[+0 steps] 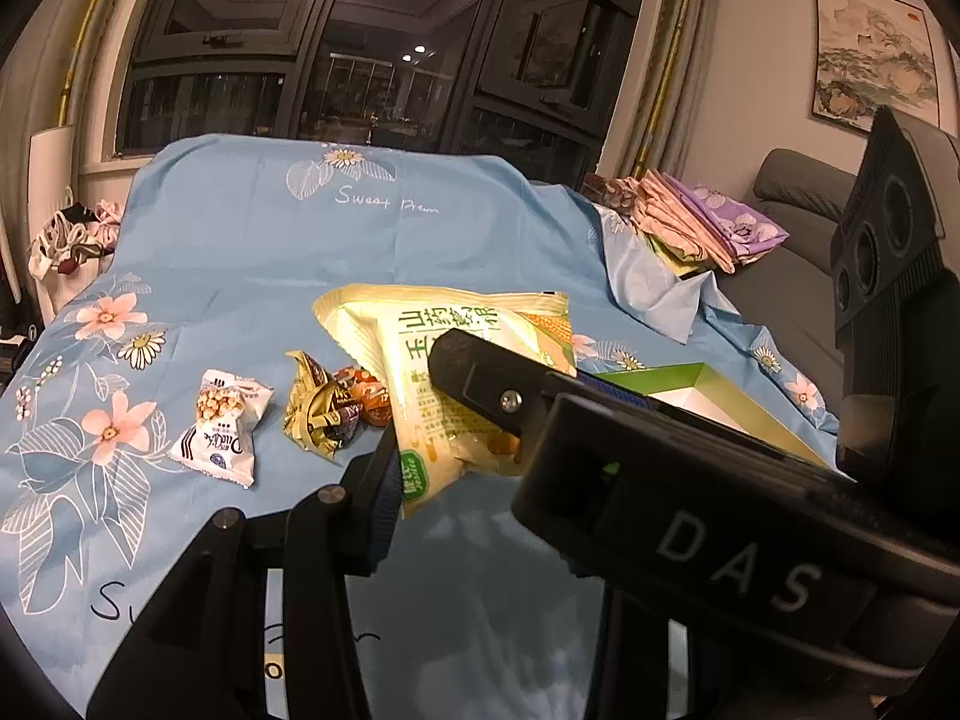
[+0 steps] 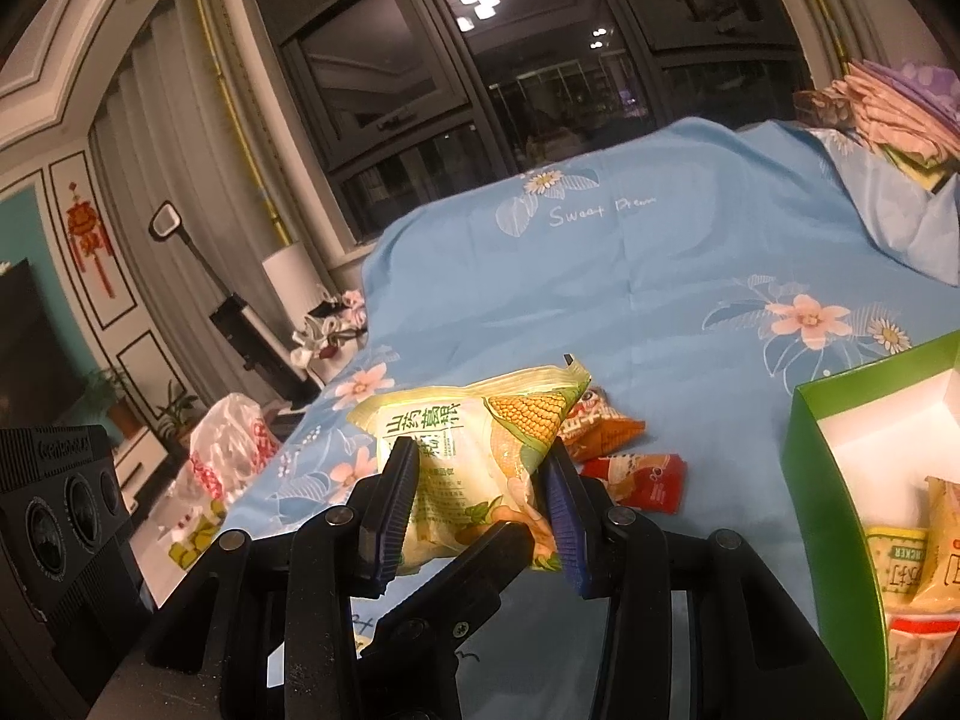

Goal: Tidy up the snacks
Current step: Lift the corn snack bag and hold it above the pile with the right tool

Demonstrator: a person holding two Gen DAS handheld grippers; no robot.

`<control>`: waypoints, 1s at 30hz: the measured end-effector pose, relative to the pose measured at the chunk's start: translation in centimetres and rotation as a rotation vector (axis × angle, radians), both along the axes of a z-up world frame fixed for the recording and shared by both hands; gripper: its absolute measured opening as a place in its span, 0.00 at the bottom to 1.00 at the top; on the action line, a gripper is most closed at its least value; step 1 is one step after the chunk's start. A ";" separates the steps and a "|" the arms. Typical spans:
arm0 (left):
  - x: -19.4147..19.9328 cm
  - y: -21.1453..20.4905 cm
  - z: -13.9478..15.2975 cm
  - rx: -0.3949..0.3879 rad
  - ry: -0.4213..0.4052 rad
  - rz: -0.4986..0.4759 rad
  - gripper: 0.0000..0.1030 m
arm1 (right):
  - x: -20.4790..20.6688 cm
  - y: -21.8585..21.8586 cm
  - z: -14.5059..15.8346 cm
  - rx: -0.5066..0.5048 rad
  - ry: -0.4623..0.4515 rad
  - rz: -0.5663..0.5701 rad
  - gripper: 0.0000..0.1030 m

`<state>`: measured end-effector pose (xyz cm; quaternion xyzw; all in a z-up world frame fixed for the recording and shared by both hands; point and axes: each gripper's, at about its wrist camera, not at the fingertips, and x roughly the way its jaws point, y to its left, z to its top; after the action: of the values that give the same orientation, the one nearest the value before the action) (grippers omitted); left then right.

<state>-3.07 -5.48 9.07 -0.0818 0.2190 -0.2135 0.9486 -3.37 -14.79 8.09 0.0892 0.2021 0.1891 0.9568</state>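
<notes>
Yellow-green plastic, a corn snack bag (image 2: 480, 468), sits pinched between the pads of the right hand-held gripper (image 2: 480, 501), lifted just above the blue floral sheet (image 2: 660, 276). The left hand-held gripper (image 1: 444, 420) clasps the same bag from its other side, one finger crossing the front. Right of the bag stands a green box (image 2: 822, 456) holding packets. Beyond it lie red and orange packets (image 2: 630, 468); left, a white nut packet (image 1: 219, 426) and crumpled wrappers (image 1: 330, 414).
</notes>
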 end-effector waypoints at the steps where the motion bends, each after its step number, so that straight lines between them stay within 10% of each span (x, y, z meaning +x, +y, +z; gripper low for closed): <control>1: 0.0 0.0 0.0 0.000 -0.005 0.000 0.39 | -0.1 0.0 0.1 -0.002 -0.006 0.000 0.44; 30: -1.6 0.1 1.0 -0.014 -0.139 0.012 0.39 | -1.8 -0.2 1.0 0.006 -0.120 -0.011 0.44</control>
<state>-4.69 -5.42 10.05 -0.0745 0.1505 -0.2147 0.9621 -5.14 -15.01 9.13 0.0818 0.1433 0.1892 0.9680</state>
